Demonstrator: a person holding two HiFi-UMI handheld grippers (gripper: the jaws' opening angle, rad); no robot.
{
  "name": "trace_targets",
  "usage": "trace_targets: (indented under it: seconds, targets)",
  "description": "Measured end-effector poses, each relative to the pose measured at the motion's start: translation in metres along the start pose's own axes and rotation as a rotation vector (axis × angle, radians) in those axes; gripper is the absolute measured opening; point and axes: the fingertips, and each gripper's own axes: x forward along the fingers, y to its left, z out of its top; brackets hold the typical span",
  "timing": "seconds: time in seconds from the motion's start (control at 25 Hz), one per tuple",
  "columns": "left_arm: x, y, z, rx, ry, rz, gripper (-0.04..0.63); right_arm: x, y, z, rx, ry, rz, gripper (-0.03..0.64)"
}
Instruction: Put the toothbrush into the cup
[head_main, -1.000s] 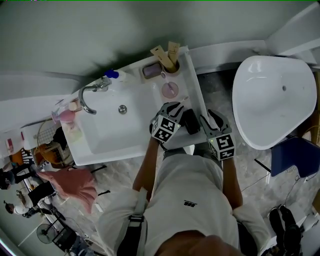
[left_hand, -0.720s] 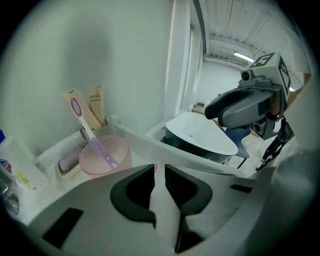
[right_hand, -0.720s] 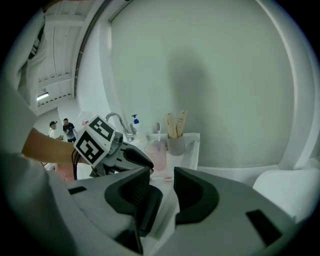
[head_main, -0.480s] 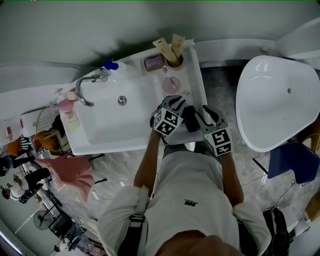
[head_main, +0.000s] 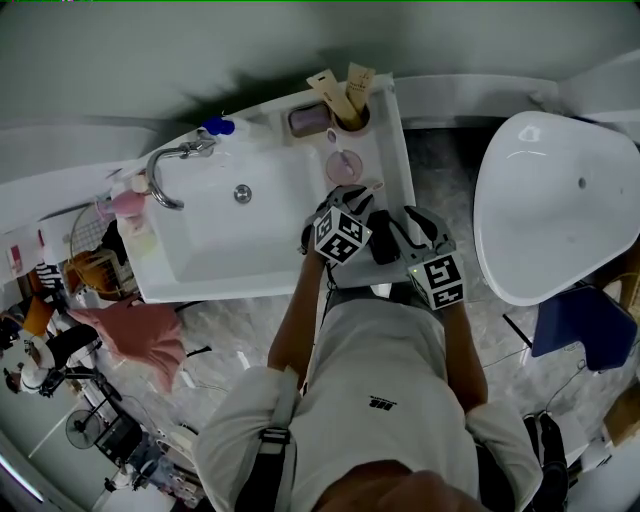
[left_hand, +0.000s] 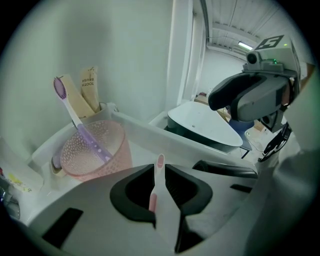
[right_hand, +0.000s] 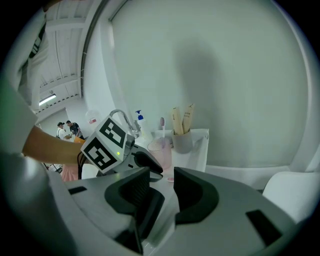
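The left tool (left_hand: 158, 173) is closed on the pink and white toothbrush (left_hand: 156, 189), which stands nearly upright between its two dark jaws with its pink end poking out past them. The tool points steeply down at the white tabletop (head_main: 396, 168) beside the sink basin (head_main: 235, 225). The toothbrush is in the tool, outside the cup and apart from it.

The right tool (right_hand: 162, 176) has its jaws apart with nothing between them. It hangs just to the right of the left tool, over the front edge of the tabletop.

The pink, dimpled cup (left_hand: 96, 149) stands upright on the tabletop beyond the left tool, a little to its left in the left gripper view. A purple toothbrush (left_hand: 75, 120) already leans inside it, head up. Behind the cup, at the back corner of the tabletop, a grey holder (right_hand: 183, 141) carries two flat tan packets (left_hand: 90, 91) standing upright. A curved faucet (head_main: 164, 176) sits at the far left side of the basin, with a blue-capped bottle (head_main: 217, 127) near it.
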Motion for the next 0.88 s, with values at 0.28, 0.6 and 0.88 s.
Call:
trace_targets:
  seconds: [0.28,0.6,0.88]
  targets:
    - [0.01,0.001,-0.003,0.012,0.035,-0.001,0.083,0.004,-0.005,0.001,0.002,0.003,0.006,0.16]
    - [0.022,0.002,-0.011,0.034,0.072,-0.02,0.083,0.009,-0.008,0.001,0.01,0.005,0.001,0.16]
    - [0.031,0.002,-0.013,0.042,0.084,-0.036,0.083,0.008,-0.008,-0.002,0.023,0.01,-0.014,0.16]
